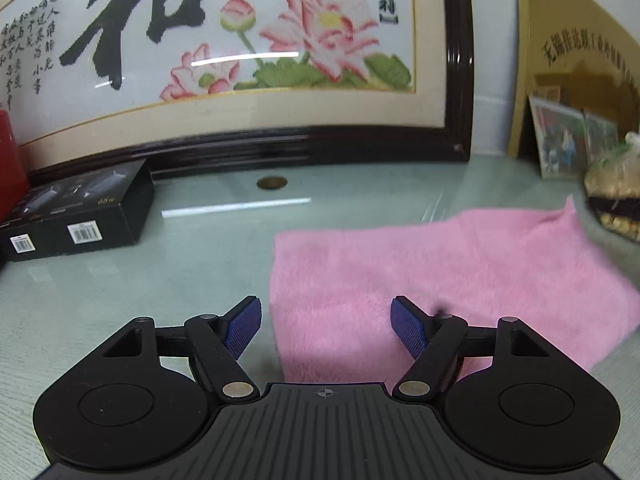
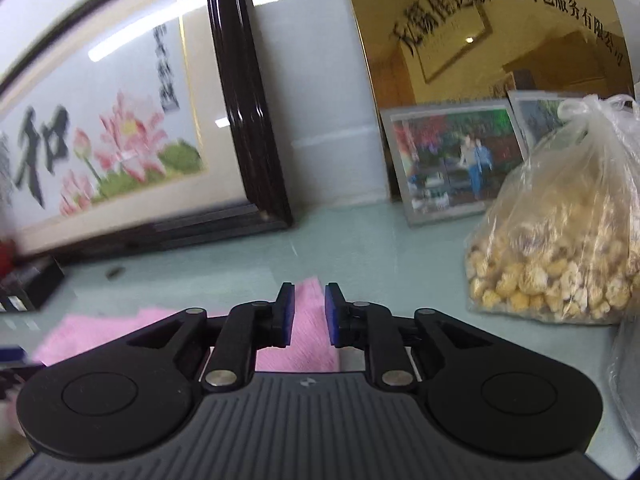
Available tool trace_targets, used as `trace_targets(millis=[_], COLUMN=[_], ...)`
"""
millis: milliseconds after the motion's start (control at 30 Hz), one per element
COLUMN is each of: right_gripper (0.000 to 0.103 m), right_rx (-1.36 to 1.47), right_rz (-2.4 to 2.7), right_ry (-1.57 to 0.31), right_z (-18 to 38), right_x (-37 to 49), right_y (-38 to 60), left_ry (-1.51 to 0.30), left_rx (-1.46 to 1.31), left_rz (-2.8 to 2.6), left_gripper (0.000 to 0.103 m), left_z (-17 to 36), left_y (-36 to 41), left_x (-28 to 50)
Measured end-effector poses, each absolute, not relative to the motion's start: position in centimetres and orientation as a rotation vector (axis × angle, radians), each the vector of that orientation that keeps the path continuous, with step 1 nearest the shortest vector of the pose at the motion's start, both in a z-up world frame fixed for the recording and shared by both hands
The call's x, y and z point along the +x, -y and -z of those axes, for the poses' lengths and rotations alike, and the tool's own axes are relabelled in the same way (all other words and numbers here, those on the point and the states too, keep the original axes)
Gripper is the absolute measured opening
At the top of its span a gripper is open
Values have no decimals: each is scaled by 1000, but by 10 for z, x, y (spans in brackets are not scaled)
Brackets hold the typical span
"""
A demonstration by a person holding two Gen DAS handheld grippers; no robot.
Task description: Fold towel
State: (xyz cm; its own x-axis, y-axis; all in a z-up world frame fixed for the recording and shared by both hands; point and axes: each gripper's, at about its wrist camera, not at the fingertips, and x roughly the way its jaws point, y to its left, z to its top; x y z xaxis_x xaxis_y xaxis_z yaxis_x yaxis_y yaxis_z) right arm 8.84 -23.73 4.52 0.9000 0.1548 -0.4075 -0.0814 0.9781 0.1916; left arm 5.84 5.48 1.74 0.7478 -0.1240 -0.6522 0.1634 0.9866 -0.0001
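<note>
A: Where is the towel [image 1: 440,280] now?
B: It lies flat on the worktop [image 1: 180,248], towards its right side, near a bag of snacks [image 2: 560,232].
A: And the grippers?
B: The left gripper [image 1: 326,330] is wide over the near-left corner. The right gripper [image 2: 310,316] is narrow around the far-right corner; I cannot tell if it pinches. I think the first fold is starting; both must grip next.

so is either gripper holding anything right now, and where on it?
The left gripper is open and holds nothing. The right gripper has its jaws close around a raised corner of the pink towel; whether they actually pinch it can't be told.
</note>
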Motion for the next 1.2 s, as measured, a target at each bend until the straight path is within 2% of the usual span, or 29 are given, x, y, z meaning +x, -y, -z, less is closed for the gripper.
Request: trace_targets(millis=[133, 333, 400, 500, 533, 667, 767, 900, 1067, 1100, 1133, 1167, 1200], right_gripper=[47, 47, 42, 43, 49, 48, 54, 54, 47, 39, 26, 18, 5], right_rx=[197, 87, 99, 73, 41, 37, 2, 19, 119, 128, 146, 163, 174], right_rz=[-291, -319, -259, -194, -141, -91, -108, -210, -308, -319, -326, -333, -339], right_ry=[-469, -632, -685, -665, -655, -580, -521, -551, -591, -598, -613, -626, -632], right_z=[-48, -29, -20, -20, -20, -24, -27, -19, -15, -16, -16, -17, -18], right_x=[85, 103, 112, 109, 108, 104, 104, 123, 143, 145, 146, 147, 145], right_y=[234, 217, 223, 227, 226, 234, 241, 248, 257, 258, 259, 260, 260], left_ry=[-723, -690, -681, -663, -655, -626, -621, -618, -618, -619, -618, -617, -616], left_rx=[97, 190, 224, 274, 291, 344, 349, 351, 346, 345, 345, 346, 347], left_rz=[164, 132, 124, 109, 102, 73, 71, 71, 68, 67, 67, 66, 66], left_gripper=[79, 90, 93, 95, 96, 97, 97, 99, 103, 103, 103, 103, 103], left_z=[-12, -8, -8, -8, -8, -8, -9, -8, -7, -7, -6, -6, -6], left_y=[-56, -55, -54, -53, -53, -50, -50, -51, -53, -53, -53, -52, -52], left_x=[54, 46, 43, 38, 36, 32, 31, 32, 33, 33, 33, 32, 33])
